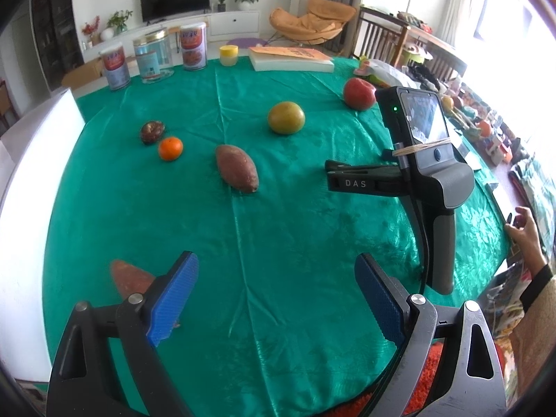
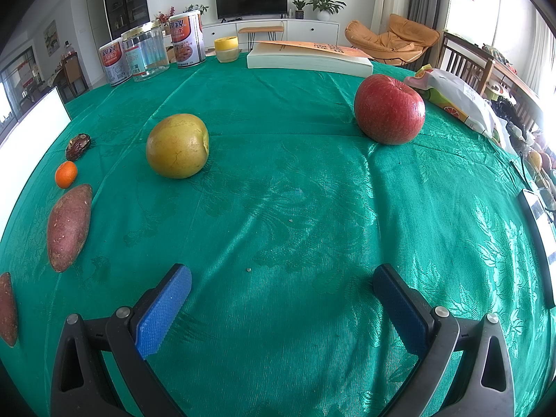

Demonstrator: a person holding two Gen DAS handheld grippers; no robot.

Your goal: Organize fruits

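Observation:
On the green tablecloth (image 1: pixel 278 226) lie a red apple (image 1: pixel 359 93) (image 2: pixel 389 108), a yellow-green pear (image 1: pixel 286 117) (image 2: pixel 177 145), a sweet potato (image 1: pixel 237 168) (image 2: pixel 68 226), a small orange (image 1: pixel 170 148) (image 2: pixel 66 173) and a dark wrinkled fruit (image 1: pixel 152 131) (image 2: pixel 78 146). A second sweet potato (image 1: pixel 129 278) (image 2: pixel 7 309) lies just left of my left gripper (image 1: pixel 276 299), which is open and empty. My right gripper (image 2: pixel 281 307) is open and empty over bare cloth, short of the pear and apple. Its body (image 1: pixel 427 163) shows in the left wrist view.
At the table's far edge stand two cans (image 2: pixel 186 38), a glass jar (image 2: pixel 146 54), a yellow-lidded cup (image 2: pixel 226 48) and a thick book (image 2: pixel 309 57). A snack bag (image 2: pixel 455 97) lies behind the apple. A white board (image 1: pixel 31 191) stands at the left edge. A phone (image 2: pixel 538 229) lies on the right.

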